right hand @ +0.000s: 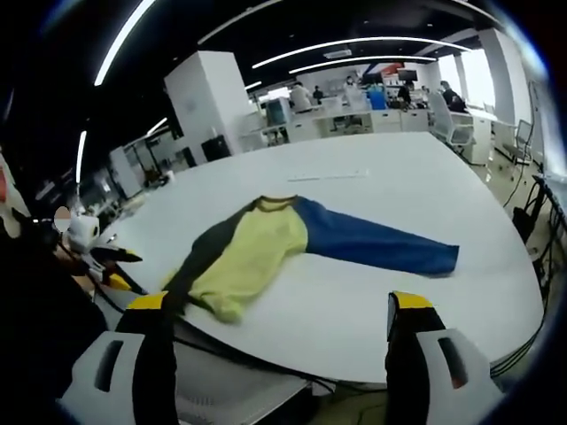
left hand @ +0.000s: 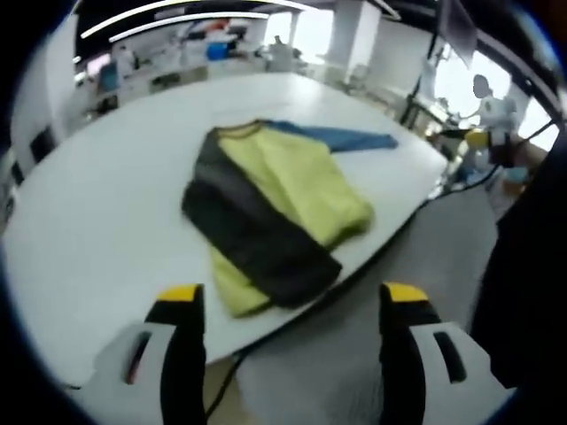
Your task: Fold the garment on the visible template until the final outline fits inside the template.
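Note:
A garment (left hand: 270,208) with a yellow body, a dark grey sleeve folded across it and a blue sleeve (left hand: 347,137) stretched out lies on the white table (left hand: 97,212). In the right gripper view the same garment (right hand: 244,252) lies mid-table with its blue sleeve (right hand: 376,242) pointing right. My left gripper (left hand: 292,305) hangs open above the table's near edge, short of the garment's hem. My right gripper (right hand: 276,314) is open too, held off the table edge with nothing between its jaws. I see no template outline on the table.
The table edge (left hand: 292,323) curves just below the garment, with grey floor beyond. Black cables (right hand: 230,354) hang along the near edge. A person (left hand: 492,111) stands past the table. Desks, chairs and people (right hand: 390,97) fill the room's far side.

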